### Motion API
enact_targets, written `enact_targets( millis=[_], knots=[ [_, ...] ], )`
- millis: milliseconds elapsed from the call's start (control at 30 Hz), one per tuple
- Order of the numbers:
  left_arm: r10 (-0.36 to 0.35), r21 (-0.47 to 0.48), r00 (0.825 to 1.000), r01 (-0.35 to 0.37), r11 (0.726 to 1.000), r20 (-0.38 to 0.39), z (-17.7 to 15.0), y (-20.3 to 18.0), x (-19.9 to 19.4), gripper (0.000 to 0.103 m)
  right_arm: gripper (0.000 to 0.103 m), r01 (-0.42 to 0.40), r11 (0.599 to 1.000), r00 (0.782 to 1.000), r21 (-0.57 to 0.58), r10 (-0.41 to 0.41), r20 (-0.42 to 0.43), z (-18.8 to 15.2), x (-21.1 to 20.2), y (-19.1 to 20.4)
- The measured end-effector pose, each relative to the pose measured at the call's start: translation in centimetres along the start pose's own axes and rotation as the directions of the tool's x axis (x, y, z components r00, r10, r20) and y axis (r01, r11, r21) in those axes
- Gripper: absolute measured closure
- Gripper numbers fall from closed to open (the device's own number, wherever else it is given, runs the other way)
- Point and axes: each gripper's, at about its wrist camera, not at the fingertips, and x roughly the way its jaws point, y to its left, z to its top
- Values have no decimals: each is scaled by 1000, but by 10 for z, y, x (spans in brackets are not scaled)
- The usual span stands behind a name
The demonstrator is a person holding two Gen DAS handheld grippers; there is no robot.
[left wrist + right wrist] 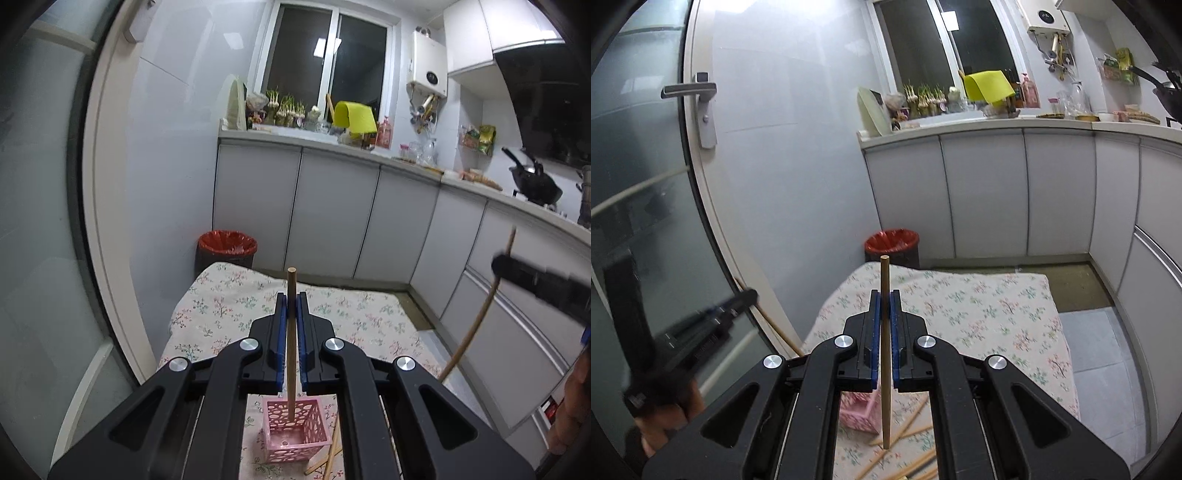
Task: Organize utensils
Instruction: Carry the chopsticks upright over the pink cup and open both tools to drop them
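Above floral cloth, both grippers (left, right) clamp 1 upright chopstick each.

Two wrist cameras above a floral-clothed table, both facing the kitchen's window wall.

The left wrist view sits just behind its own gripper and looks forward and down along the fingers, close over the pink basket on the table, with the window and counter straight ahead. The right wrist view rides just behind the right gripper, set a little to the right, facing much the same way; the basket falls left of centre there. Both share the table, the red-lined bin, the white cabinets and the windowsill. Each catches the other gripper at its edge: the right one at the far right, the left one at the lower left.
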Motion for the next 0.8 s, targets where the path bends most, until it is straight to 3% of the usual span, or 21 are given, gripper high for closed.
enact_targets(
  millis=[133, 300, 500, 800],
  knots=[
    [15, -2, 994, -16, 1000, -105, -9, 4, 24, 98, 99, -42, 999, 999, 15, 41, 35, 9, 16, 12],
    [20, 2, 982, -20, 1000, -189, -16, 10, 45, 98, 99, -65, 998, 998, 3, 65, 11, 0, 47, 24],
    [2, -40, 970, -12, 999, -241, -25, 20, 61, 98, 99, -25, 999, 996, -40, 21, -83, -18, 91, 28],
    [1, -60, 962, -18, 998, -273, -26, 24, 76, 97, 99, -7, 1000, 982, 1, 7, -186, -32, 127, 25]
  ],
)
